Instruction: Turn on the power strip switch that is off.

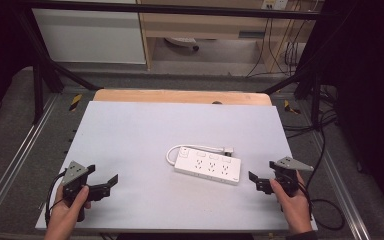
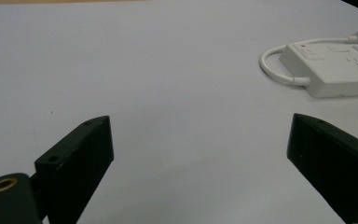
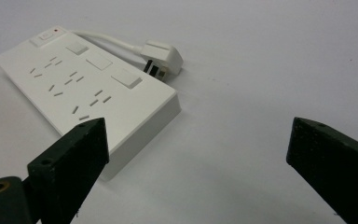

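A white power strip (image 1: 207, 167) lies flat on the pale table (image 1: 140, 130), right of centre, with its short cable (image 1: 172, 151) looped back to a plug (image 1: 228, 149) behind it. My left gripper (image 1: 102, 174) sits low at the front left, open, nothing between its jaws; the strip (image 2: 335, 65) is far off to its upper right. My right gripper (image 1: 262, 170) is open just right of the strip's near end. In the right gripper view the strip (image 3: 88, 88) lies beside the left jaw, the plug (image 3: 163, 56) behind it, and the gap (image 3: 198, 140) holds only bare table.
A wooden strip (image 1: 180, 96) edges the table's far side. Black frame legs (image 1: 40, 85) and loose cables (image 1: 325, 145) stand around the table on the floor. A white cabinet (image 1: 90, 35) and a wooden desk (image 1: 205, 25) are behind.
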The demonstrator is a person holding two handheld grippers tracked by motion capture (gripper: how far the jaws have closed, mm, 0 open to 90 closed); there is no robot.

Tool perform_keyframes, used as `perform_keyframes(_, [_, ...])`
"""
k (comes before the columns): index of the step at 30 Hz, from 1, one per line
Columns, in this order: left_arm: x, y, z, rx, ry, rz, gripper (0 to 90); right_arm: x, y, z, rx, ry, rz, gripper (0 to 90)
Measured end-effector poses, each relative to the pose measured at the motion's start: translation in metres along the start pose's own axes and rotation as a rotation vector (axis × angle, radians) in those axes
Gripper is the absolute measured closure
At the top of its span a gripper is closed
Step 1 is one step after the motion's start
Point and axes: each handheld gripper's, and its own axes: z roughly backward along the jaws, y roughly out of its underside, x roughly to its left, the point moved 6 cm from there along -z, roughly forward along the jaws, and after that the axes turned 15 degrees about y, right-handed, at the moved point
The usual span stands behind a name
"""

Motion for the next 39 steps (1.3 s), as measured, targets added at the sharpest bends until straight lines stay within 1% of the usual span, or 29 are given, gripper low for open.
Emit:
perform_keyframes(2, [0.0,0.001,-0.001,0.009,0.006,-0.003,7.2,-0.001,-0.002,0.002,-0.012,0.006,0.0,5.6])
perform_keyframes(6, [-0.002,0.002,-0.002,0.014,0.013,-0.008,7.2,-0.002,-0.006,0.007,-0.032,0.004,-0.017,4.9])
perform_keyframes(7, [-0.002,0.002,-0.002,0.014,0.013,-0.008,7.2,-0.001,-0.007,0.008,-0.033,0.001,-0.023,5.1])
perform_keyframes(9, [-0.002,0.002,-0.002,0.017,0.013,-0.011,7.2,0.0,-0.008,0.01,-0.036,-0.004,-0.019,7.1])
perform_keyframes(12, [-0.004,0.002,-0.002,0.021,0.018,-0.019,7.1,0.001,-0.01,0.013,-0.053,-0.014,-0.016,7.2])
perform_keyframes(14, [-0.004,0.001,-0.004,0.022,0.024,-0.022,7.1,0.002,-0.013,0.015,-0.068,-0.019,-0.024,6.7])
perform_keyframes(16, [-0.005,0.002,-0.005,0.031,0.027,-0.02,7.1,0.002,-0.014,0.016,-0.071,-0.018,-0.037,4.9])
perform_keyframes(19, [-0.005,0.003,-0.004,0.031,0.032,-0.021,7.1,0.002,-0.016,0.015,-0.075,-0.015,-0.048,3.7])
perform_keyframes(23, [-0.005,0.003,-0.005,0.038,0.032,-0.021,7.0,0.002,-0.019,0.016,-0.08,-0.017,-0.055,2.9])
perform_keyframes(24, [-0.005,0.004,-0.005,0.039,0.032,-0.022,7.0,0.002,-0.022,0.016,-0.093,-0.018,-0.06,2.8])
perform_keyframes(28, [-0.006,0.004,-0.006,0.046,0.034,-0.023,7.0,0.001,-0.027,0.012,-0.099,-0.017,-0.053,3.3])
perform_keyframes(31, [-0.006,0.005,-0.006,0.051,0.036,-0.024,7.0,0.002,-0.034,0.006,-0.103,-0.005,-0.044,4.5])
perform_keyframes(33, [-0.006,0.006,-0.007,0.055,0.035,-0.027,7.0,0.003,-0.037,0.005,-0.103,-0.009,-0.047,4.4])
perform_keyframes(34, [-0.006,0.006,-0.007,0.056,0.034,-0.028,7.0,0.005,-0.04,0.002,-0.103,-0.023,-0.048,3.9])
perform_keyframes(36, [-0.006,0.006,-0.007,0.061,0.035,-0.03,7.0,0.007,-0.043,-0.001,-0.098,-0.02,-0.038,4.0])
perform_keyframes(37, [-0.006,0.006,-0.007,0.062,0.037,-0.031,7.0,0.009,-0.044,-0.003,-0.098,-0.022,-0.025,3.8])
perform_keyframes(39, [-0.006,0.006,-0.007,0.062,0.037,-0.031,7.0,0.01,-0.046,-0.003,-0.101,-0.025,-0.023,3.8])
